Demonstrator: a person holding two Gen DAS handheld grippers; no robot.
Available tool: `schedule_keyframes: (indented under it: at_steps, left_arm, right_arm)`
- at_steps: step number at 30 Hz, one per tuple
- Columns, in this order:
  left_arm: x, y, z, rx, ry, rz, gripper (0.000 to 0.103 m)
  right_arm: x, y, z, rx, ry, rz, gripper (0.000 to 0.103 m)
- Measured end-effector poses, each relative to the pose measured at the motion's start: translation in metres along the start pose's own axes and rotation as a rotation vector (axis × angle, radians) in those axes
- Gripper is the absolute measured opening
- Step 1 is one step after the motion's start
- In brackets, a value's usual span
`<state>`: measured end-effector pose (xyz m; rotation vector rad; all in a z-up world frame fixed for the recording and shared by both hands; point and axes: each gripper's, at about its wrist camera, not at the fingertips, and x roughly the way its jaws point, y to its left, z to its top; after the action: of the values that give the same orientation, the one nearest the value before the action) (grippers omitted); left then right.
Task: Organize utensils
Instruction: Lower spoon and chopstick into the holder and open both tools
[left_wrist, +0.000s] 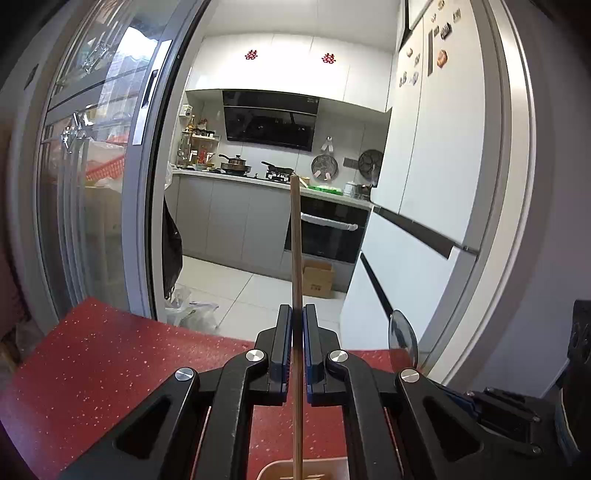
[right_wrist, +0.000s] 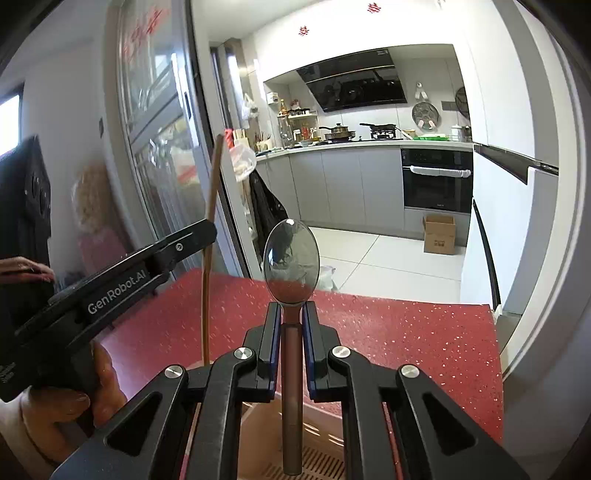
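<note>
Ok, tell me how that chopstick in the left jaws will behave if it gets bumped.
The chopstick looks thin and straight, so probably stiff and light. The left gripper pinches it at one narrow spot with much length above, so a bump may pivot it. Its smooth, slim shaft might also slide down through the jaws.

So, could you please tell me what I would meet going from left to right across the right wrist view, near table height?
Left gripper → chopstick it holds → spoon in the right gripper → bare red table → cardboard box on the floor beyond.
</note>
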<state>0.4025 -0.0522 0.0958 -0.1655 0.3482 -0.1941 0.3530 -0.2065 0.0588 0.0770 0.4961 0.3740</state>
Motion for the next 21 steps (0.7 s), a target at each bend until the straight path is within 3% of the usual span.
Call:
schedule_keyframes:
  at_steps: [10, 18, 21]
  left_arm:
    - [-0.015, -0.011, -0.041, 0.062, 0.04, 0.034, 0.035]
    - [-0.03, -0.013, -0.054, 0.116, 0.078, 0.062, 0.035]
    - [-0.04, -0.01, -0.052, 0.104, 0.088, 0.07, 0.035]
  right_arm:
    - [0.002, 0.012, -0.034, -0.111, 0.048, -0.001, 0.012]
    - [0.002, 0.01, -0.042, -0.092, 0.125, 0.003, 0.014]
    - [-0.002, 0.009, -0.04, -0.08, 0.142, -0.004, 0.043]
